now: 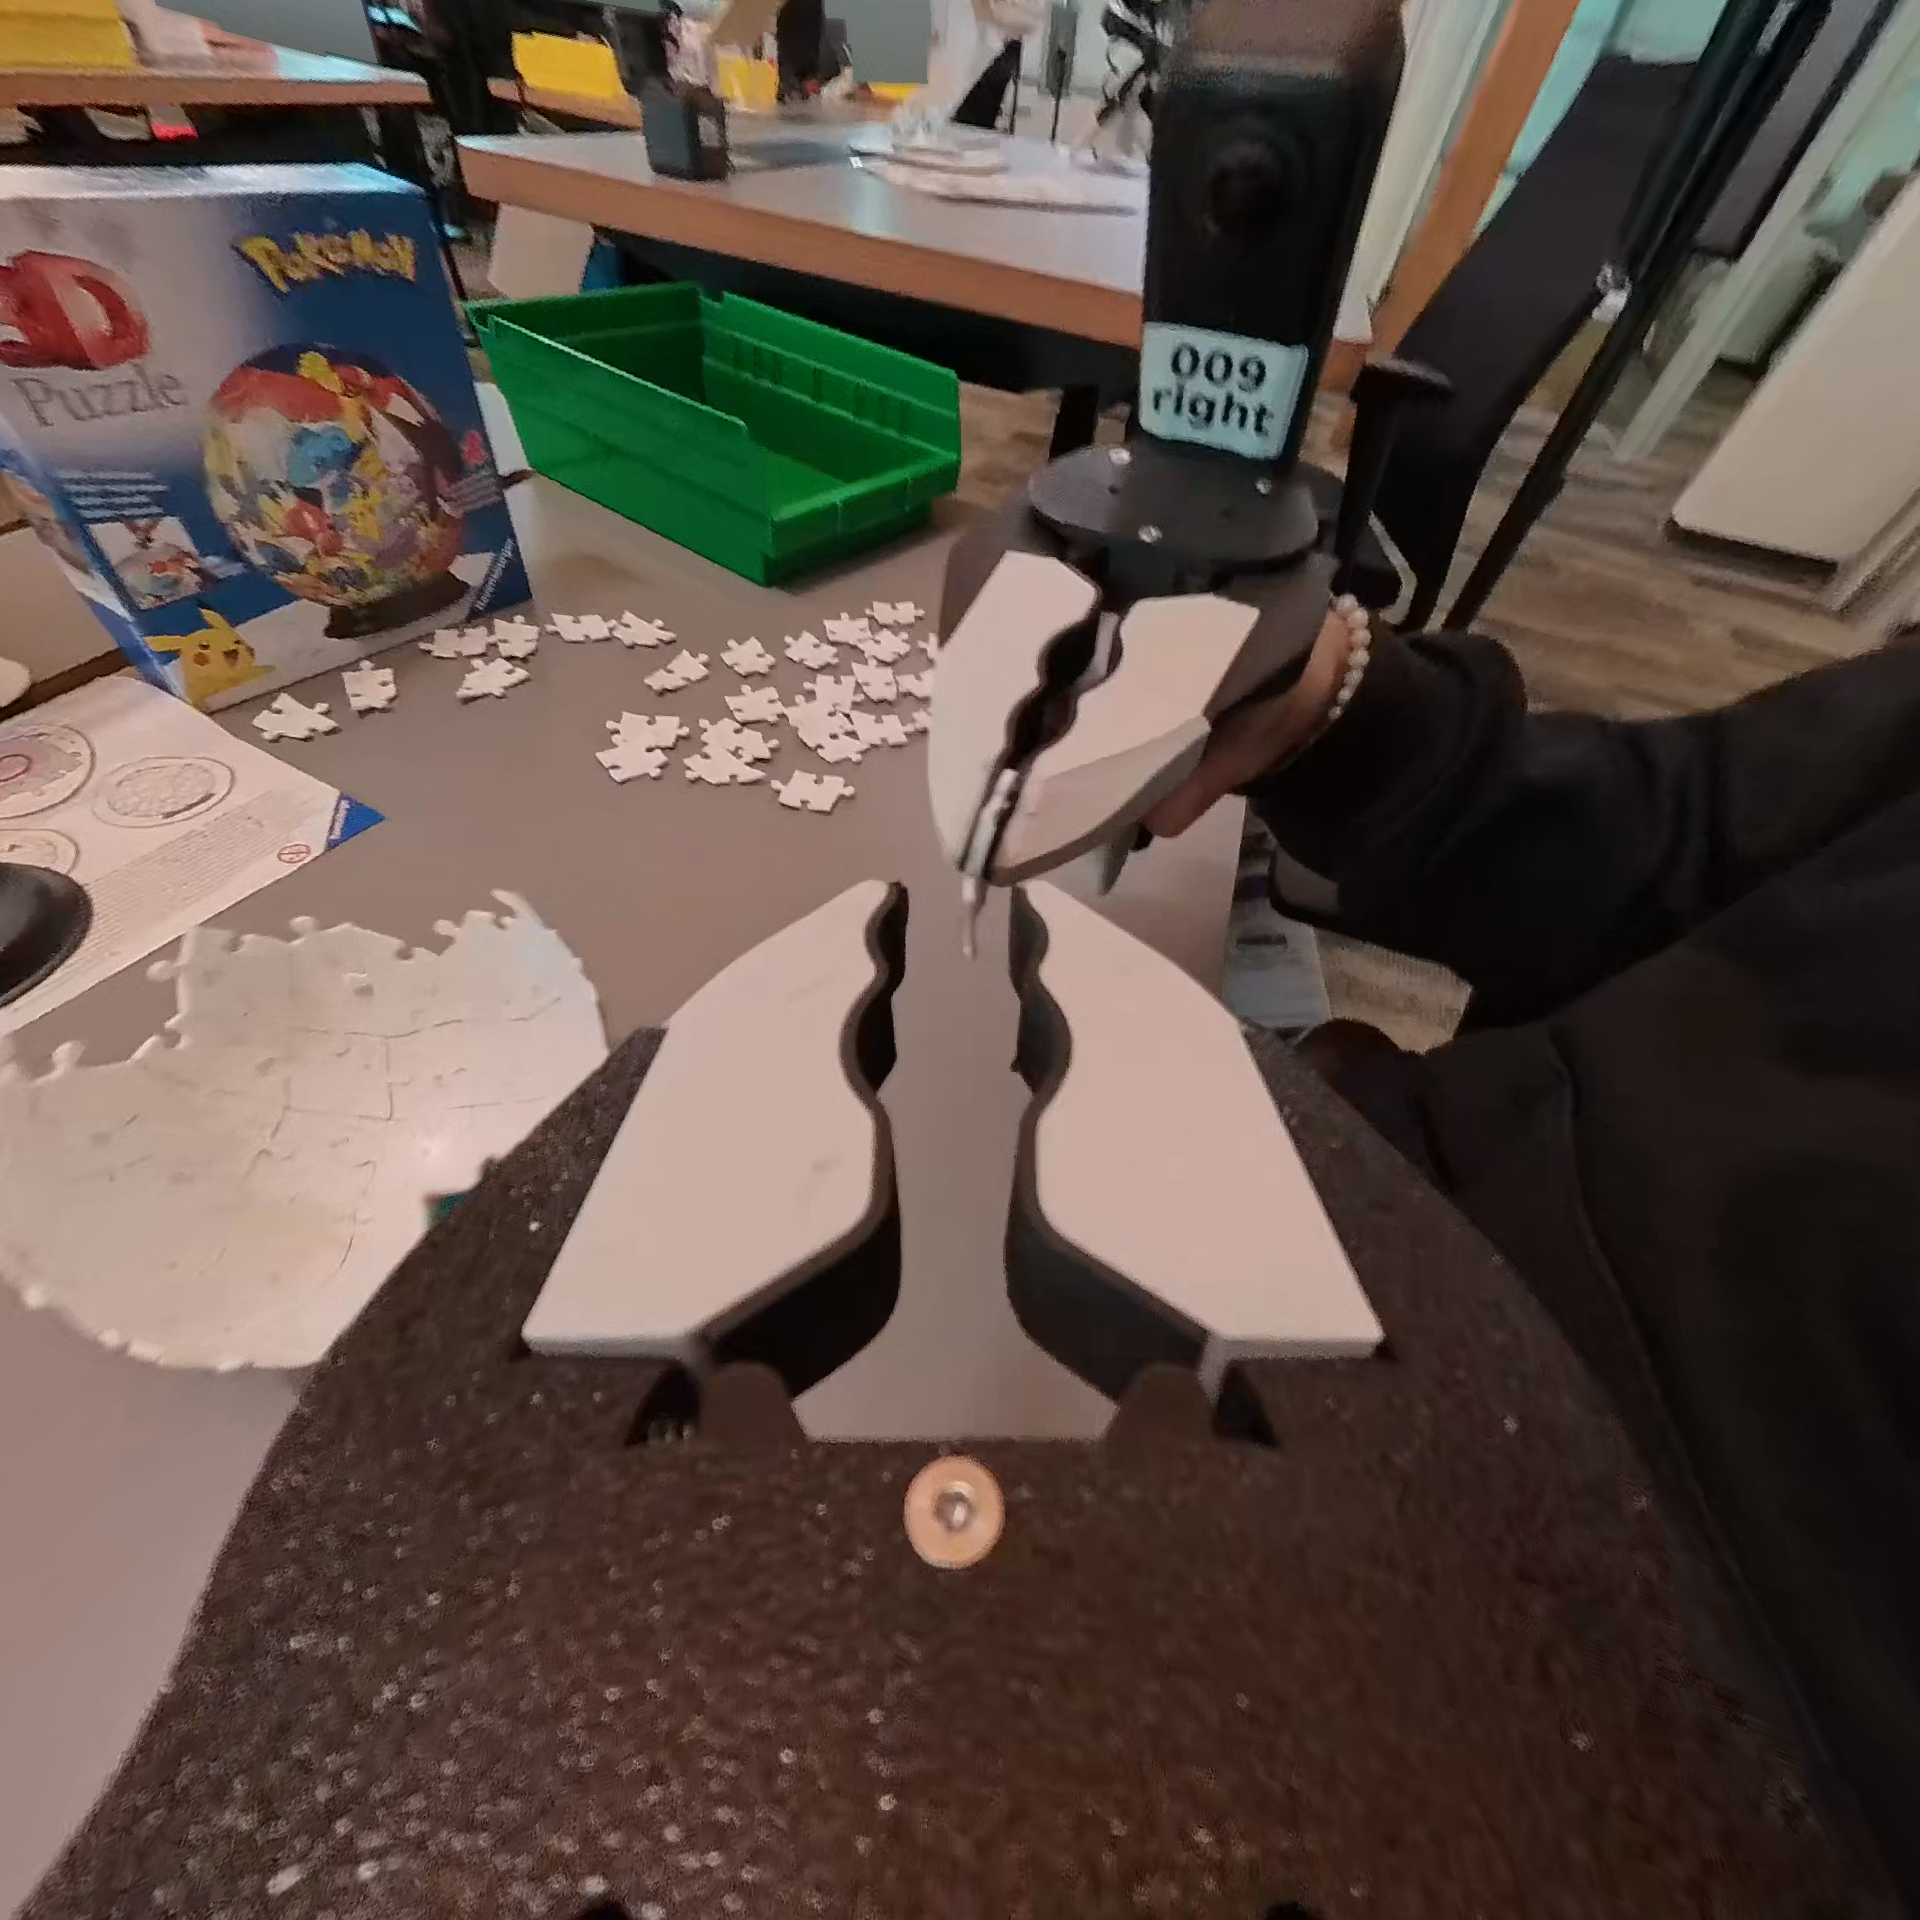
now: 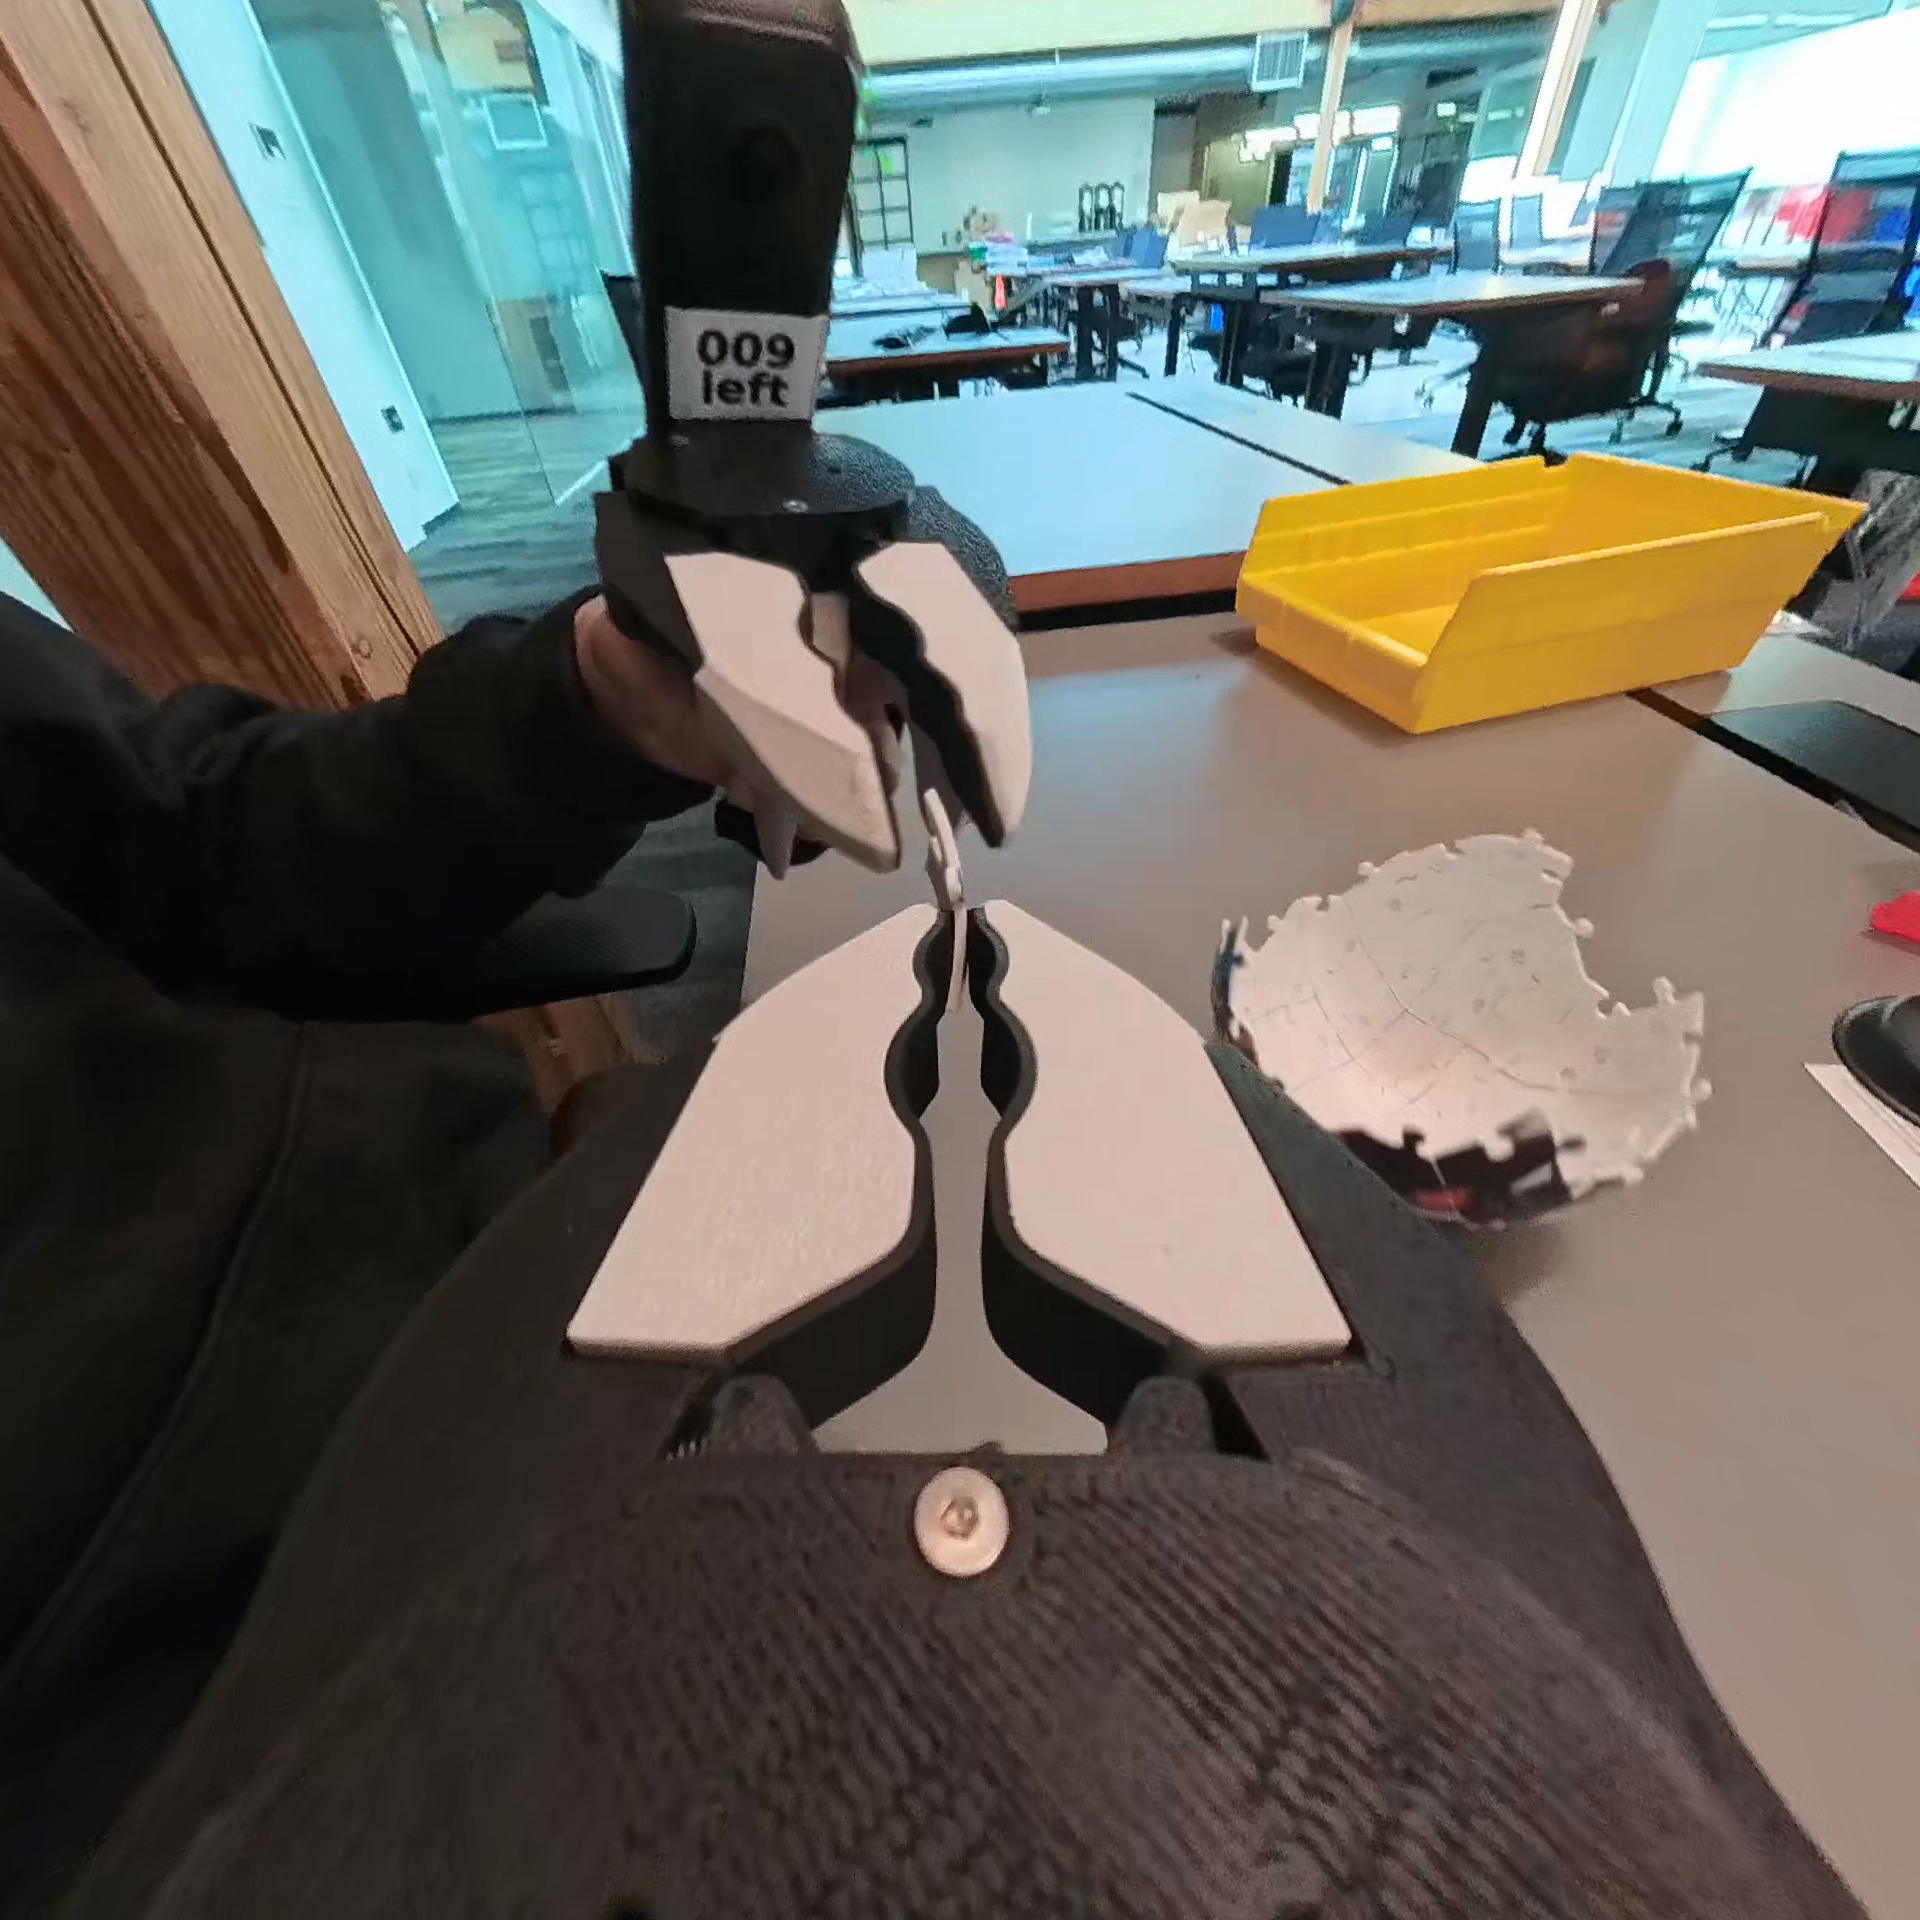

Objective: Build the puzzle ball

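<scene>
1. The right gripper (image 2: 961,920) pinches a small white puzzle piece (image 2: 954,971) edge-on at its tips.
2. The left gripper (image 1: 956,899) gapes empty, tips flanking that piece.
3. A white, jagged-rimmed half-built puzzle-ball shell (image 2: 1455,1029) rests on the grey surface (image 2: 1299,790), right of the right gripper.

Green bin (image 1: 727,426) on grey table (image 1: 582,842); yellow bin (image 2: 1507,582) at far edge.
</scene>
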Demonstrator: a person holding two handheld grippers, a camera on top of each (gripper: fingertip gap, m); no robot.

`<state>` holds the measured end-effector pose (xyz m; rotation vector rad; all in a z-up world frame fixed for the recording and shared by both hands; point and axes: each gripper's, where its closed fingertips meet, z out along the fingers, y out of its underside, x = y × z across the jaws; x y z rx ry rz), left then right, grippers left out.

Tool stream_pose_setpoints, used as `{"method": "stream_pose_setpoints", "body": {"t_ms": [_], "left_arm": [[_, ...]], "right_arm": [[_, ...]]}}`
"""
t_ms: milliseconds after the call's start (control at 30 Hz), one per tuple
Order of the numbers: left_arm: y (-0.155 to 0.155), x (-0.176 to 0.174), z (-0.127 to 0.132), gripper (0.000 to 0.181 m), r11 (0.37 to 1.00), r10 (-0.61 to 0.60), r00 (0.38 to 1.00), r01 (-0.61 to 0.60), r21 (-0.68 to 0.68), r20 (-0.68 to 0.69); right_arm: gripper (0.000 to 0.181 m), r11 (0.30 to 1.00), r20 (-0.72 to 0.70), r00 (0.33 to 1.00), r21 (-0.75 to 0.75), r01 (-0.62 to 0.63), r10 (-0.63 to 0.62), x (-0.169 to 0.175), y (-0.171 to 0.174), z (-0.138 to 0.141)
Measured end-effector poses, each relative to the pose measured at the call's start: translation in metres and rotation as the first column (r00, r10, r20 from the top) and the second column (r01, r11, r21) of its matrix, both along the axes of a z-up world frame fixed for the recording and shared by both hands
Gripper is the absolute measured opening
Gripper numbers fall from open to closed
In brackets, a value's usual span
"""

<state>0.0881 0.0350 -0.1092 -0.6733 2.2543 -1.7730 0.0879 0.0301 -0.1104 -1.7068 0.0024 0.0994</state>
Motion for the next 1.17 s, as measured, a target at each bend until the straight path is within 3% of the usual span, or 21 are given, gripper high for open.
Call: {"method": "stream_pose_setpoints", "body": {"t_ms": [133,200,300,433,733,833,933,1100,1167], "left_arm": [[-0.004,0.004,-0.005,0.002,0.999,0.017,0.999,-0.019,0.045,0.05],[-0.004,0.007,-0.001,0.001,0.999,0.038,0.999,-0.039,0.003,0.035],[0.005,0.02,0.008,0.002,0.988,0.114,0.994,-0.113,-0.104,-0.001],[0.017,0.03,0.027,0.001,0.956,0.158,0.987,-0.155,-0.249,-0.011],[0.043,0.065,0.037,0.002,0.929,0.247,0.969,-0.239,-0.283,-0.007],[0.073,0.088,0.036,0.029,0.911,0.363,0.932,-0.354,-0.21,0.003],[0.11,0.117,0.018,0.032,0.863,0.505,0.863,-0.505,0.015,0.014],[0.106,0.148,-0.04,0.042,0.843,0.458,0.877,-0.378,0.381,-0.143],[0.113,0.164,-0.062,0.044,0.795,0.485,0.858,-0.353,0.493,-0.168]], "right_arm": [[0.003,1.0,-0.005,1.0,-0.017,0.002,-0.002,0.004,0.001,0.001],[0.003,1.0,0.006,1.0,-0.001,0.007,-0.007,0.009,0.001,0.005],[0.018,0.986,0.035,0.994,0.134,0.102,-0.108,0.029,0.002,0.031],[0.012,0.991,0.069,0.995,0.124,0.059,-0.068,0.04,0.013,0.042],[0.003,0.992,0.167,0.979,0.038,-0.121,0.113,0.065,0.05,0.054],[0.003,0.993,0.218,0.972,-0.096,-0.065,0.084,0.103,0.054,0.04],[0.003,0.971,0.291,0.955,-0.24,0.01,0.063,0.146,0.051,0.019],[0.003,0.889,0.251,0.95,-0.454,-0.054,0.186,0.181,0.062,-0.032],[0.003,0.853,0.247,0.941,-0.516,-0.073,0.23,0.191,0.068,-0.051]]}}
